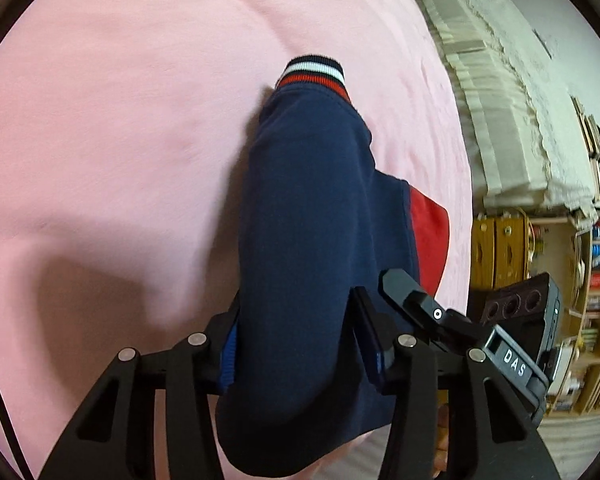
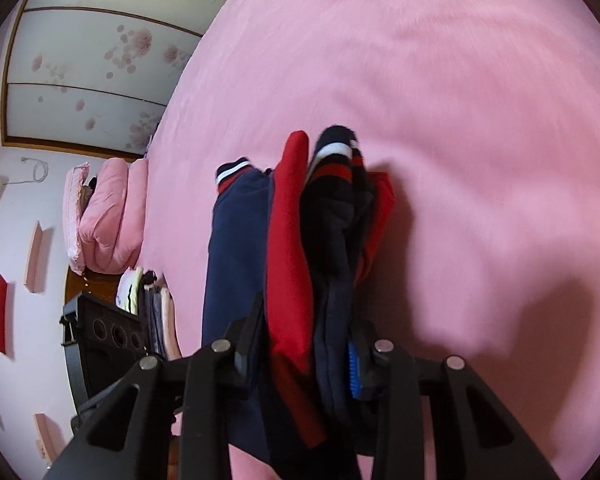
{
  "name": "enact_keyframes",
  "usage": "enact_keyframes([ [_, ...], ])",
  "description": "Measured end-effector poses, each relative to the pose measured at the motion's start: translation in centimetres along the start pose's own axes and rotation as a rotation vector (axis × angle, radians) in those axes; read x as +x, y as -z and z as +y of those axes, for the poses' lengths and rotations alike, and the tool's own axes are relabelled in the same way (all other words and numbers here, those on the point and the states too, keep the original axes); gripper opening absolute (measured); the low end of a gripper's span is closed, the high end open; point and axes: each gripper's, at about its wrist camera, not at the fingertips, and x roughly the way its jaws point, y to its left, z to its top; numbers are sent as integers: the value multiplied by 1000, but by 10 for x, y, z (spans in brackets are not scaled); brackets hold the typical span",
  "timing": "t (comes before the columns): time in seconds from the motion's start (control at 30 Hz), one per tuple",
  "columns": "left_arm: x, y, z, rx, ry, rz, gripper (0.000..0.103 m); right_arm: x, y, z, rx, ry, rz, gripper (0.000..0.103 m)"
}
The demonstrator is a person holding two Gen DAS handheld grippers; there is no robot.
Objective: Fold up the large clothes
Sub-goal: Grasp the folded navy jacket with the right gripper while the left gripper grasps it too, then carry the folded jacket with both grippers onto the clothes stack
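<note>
At the lower centre of each view, the left claw [image 1: 296, 344] and right claw [image 2: 300, 344] each pinch a bunched fold of the navy-and-red sweatshirt [image 1: 320, 208]. It hangs over the pink bed [image 1: 120, 120], striped cuff toward the top.

One readable mark here: white capitals "DAS" on a small dark label plate [image 1: 514, 363]; that plate sits on the black body of the other gripper [image 1: 460, 320], low at the right of the left wrist view; the letters run slantwise along the plate; the books on the shelves [image 1: 598, 264] behind carry print too small to read; the right wrist view gives no legible writing.
</note>
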Motion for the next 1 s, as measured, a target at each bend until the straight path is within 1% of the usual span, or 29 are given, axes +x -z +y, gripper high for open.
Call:
enact_keyframes([
  [0.03, -11, 8, 7, 10, -7, 12, 47, -2, 11, 4, 7, 4, -1, 32],
  [0.1, -36, 22, 23, 30, -24, 37, 47, 2, 48, 20, 30, 9, 0, 32],
  [0.13, -52, 30, 34, 36, -37, 52, 47, 5, 60, 28, 35, 8, 2, 32],
  [0.17, -64, 36, 42, 41, -46, 61, 47, 11, 82, 40, 40, 3, 10, 31],
  [0.23, -95, 48, 65, 55, -78, 87, 47, 23, 108, 57, 43, -3, 28, 31],
  [0.27, -111, 53, 76, 58, -96, 95, 47, 33, 127, 72, 43, -10, 49, 31],
  [0.37, -156, 60, 108, 53, -150, 108, 47, 57, 159, 103, 36, -36, 94, 31],
  [0.43, -195, 63, 133, 51, -179, 98, 47, 77, 174, 127, 45, -84, 129, 31],
  [0.47, -214, 61, 141, 58, -194, 83, 47, 85, 180, 138, 50, -108, 139, 31],
  [0.53, -259, 55, 151, 85, -226, 22, 47, 101, 186, 164, 51, -168, 160, 31],
  [0.57, -277, 53, 154, 90, -237, -3, 47, 111, 187, 185, 36, -205, 166, 31],
  [0.63, -320, 42, 161, 82, -260, -76, 47, 124, 186, 221, -5, -255, 168, 31],
  [0.7, -358, 31, 171, 66, -276, -132, 47, 139, 183, 263, -69, -289, 168, 31],
  [0.73, -379, 23, 176, 56, -285, -164, 47, 145, 181, 278, -90, -299, 168, 31],
  [0.8, -411, 9, 181, 43, -300, -220, 47, 159, 173, 317, -143, -338, 167, 31],
  [0.9, -461, -13, 189, 56, -344, -309, 47, 185, 162, 374, -201, -412, 167, 31],
  [0.93, -475, -19, 193, 63, -360, -332, 47, 188, 159, 382, -210, -427, 166, 31],
  [1.0, -505, -34, 204, 68, -396, -377, 47, 208, 155, 419, -237, -463, 160, 31],
])
